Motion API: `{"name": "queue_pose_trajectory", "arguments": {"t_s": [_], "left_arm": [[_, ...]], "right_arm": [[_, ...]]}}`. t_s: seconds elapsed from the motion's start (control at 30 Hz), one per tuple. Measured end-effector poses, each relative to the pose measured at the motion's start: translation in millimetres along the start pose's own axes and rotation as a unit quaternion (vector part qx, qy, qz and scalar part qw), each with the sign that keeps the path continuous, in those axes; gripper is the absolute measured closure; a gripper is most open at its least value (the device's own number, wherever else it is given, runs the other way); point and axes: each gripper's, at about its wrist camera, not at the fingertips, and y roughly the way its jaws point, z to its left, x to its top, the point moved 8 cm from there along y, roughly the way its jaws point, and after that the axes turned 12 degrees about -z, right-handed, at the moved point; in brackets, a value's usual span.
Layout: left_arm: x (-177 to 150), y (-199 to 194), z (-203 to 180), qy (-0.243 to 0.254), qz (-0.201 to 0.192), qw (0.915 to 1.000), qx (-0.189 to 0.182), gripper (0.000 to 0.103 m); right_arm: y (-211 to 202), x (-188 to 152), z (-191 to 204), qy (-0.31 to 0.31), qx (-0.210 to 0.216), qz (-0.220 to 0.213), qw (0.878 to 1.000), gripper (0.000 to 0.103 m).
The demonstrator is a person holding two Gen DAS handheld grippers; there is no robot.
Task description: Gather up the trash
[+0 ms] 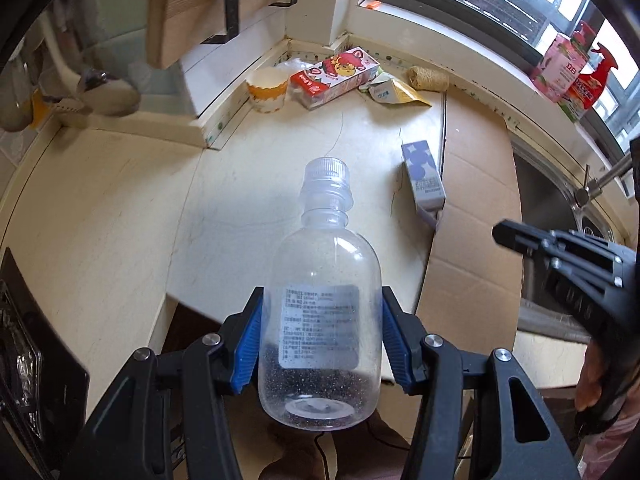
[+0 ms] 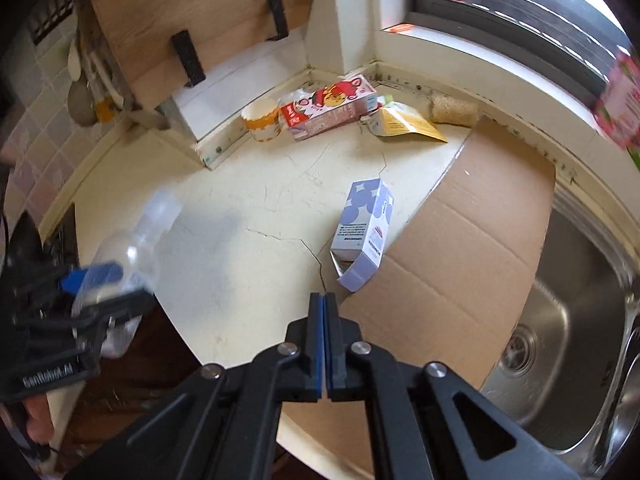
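My left gripper (image 1: 321, 340) is shut on a clear plastic bottle (image 1: 320, 300) with a white label, held above the counter's near edge; the same bottle (image 2: 128, 248) shows blurred at the left of the right wrist view. My right gripper (image 2: 324, 304) is shut with nothing between its blue pads, over the counter's front edge. On the cream counter (image 2: 240, 216) lie a pale blue carton (image 2: 364, 232), a red and white strawberry carton (image 2: 328, 108), a paper cup (image 2: 262, 122) and a yellow pouch (image 2: 404, 122).
A flattened cardboard sheet (image 2: 472, 240) covers the counter's right part beside a steel sink (image 2: 568, 340). A twine roll (image 2: 454, 112) lies by the window sill. A wooden shelf (image 2: 192, 12) hangs over the back corner. Pink and red packs (image 1: 572, 68) stand on the sill.
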Motion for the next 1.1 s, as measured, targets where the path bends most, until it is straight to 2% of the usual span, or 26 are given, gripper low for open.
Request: {"name": "queue_pose_trajectory", "arguments": {"t_s": [0.07,0.23,0.4,0.43,0.8,0.87,0.97,1.1], "left_arm": [[-7.0,-8.1,7.9,0.001,-0.006,1.0,0.001,0.051],[-11.7,-18.2,26.1,-0.012,-0.018,0.9997,0.006,0.051],[-1.7,-17.0,43.0,-0.037,-0.027,0.9988,0.015,0.051],[1.4,-16.4,46.5,-0.042,-0.029,0.9985,0.017,0.051],[21.7,6.4,74.5,-0.094,-0.03,0.9942,0.043,0.05],[24.0,10.1,79.7,-0.102,-0.03,0.9932,0.047,0.05],[27.6,15.0,87.6,-0.113,-0.03,0.9917,0.054,0.05],[31.2,18.0,91.7,-0.12,-0.03,0.9908,0.056,0.05]], "right_arm": [[-1.5,-0.3,-0.1,0.026,0.003,-0.002,1.0,0.102],[8.4,6.7,0.1,0.046,-0.005,0.001,0.999,0.097],[28.2,19.0,-8.8,0.076,-0.008,0.007,0.997,0.071],[34.0,22.1,-10.6,0.08,-0.007,0.009,0.997,0.07],[113.1,39.4,-31.7,0.087,-0.036,0.059,0.994,0.067],[120.3,41.9,-32.2,0.079,-0.042,0.057,0.994,0.067],[125.1,48.4,-30.3,0.061,-0.053,0.05,0.995,0.06],[128.6,51.5,-32.1,0.037,-0.082,0.055,0.994,0.059]]}}
